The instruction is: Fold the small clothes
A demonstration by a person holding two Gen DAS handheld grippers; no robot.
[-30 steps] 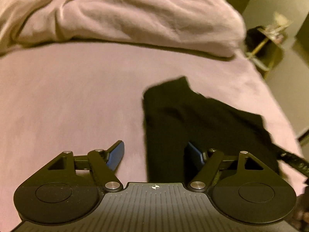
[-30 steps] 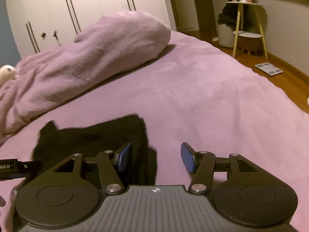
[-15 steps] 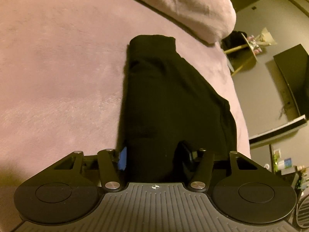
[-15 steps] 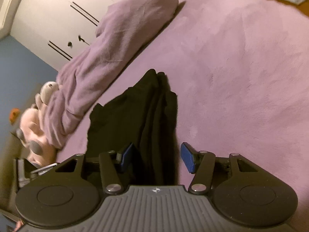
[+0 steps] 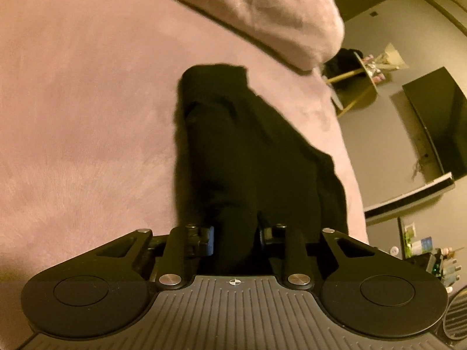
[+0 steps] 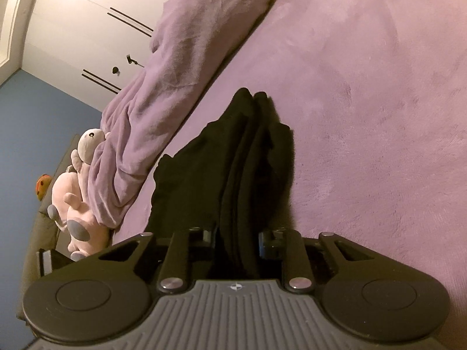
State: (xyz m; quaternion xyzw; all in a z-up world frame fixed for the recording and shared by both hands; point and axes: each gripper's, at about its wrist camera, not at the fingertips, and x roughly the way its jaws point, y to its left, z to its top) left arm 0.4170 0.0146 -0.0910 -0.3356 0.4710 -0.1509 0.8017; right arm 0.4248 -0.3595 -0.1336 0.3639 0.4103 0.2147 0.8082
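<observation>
I have both tools clamped on the near edge of the black garment (image 5: 248, 151): left tool (image 5: 235, 237) and right tool (image 6: 235, 240). Its long axis runs straight away from me across the purple bed (image 6: 379, 116).

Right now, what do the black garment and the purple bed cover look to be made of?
Black garment: soft matte knit, probably cotton jersey; it drapes in limp folds with no shine. Purple bed cover: plush fleece or velour, judging by its brushed nap with darker and lighter streaks. The exact fibre of either cannot be told.
</observation>
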